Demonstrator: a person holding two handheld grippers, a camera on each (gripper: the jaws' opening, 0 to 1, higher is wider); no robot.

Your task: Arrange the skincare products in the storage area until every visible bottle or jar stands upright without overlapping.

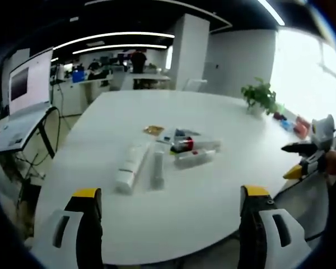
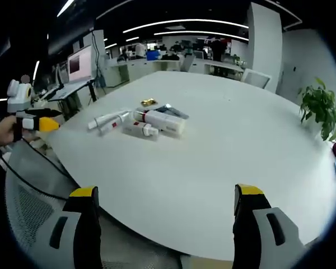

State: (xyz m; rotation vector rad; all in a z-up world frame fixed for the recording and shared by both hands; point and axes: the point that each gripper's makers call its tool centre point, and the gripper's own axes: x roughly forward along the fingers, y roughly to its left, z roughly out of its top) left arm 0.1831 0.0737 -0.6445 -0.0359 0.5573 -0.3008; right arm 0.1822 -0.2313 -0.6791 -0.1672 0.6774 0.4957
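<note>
1. Yellow-tipped jaws of your left gripper (image 1: 171, 199) rise from the bottom of the left gripper view, spread wide with nothing between them, over the near edge of the white desk (image 1: 213, 134).
2. Your right gripper (image 2: 166, 196) stands likewise in the right gripper view: jaws wide apart, empty, above the near desk rim.
3. The left gripper view catches your right gripper at the right edge, off the desk; the right gripper view catches the left one at the left edge, held in a hand (image 2: 1, 130).
4. Mid-desk, all skincare products lie on their sides in a loose cluster. Nearest in the left gripper view: a white tube (image 1: 131, 167) and a grey-white tube (image 1: 158, 166), side by side, just apart.
5. Behind them, a clear bottle (image 1: 195, 157) with red marking lies beside a red-and-dark item (image 1: 183, 144); whether they touch, you cannot tell.
6. A small gold packet (image 1: 153, 130) sits at the cluster's far edge.
7. Farther right, a potted plant (image 1: 260, 97) stands on the desk.
</note>
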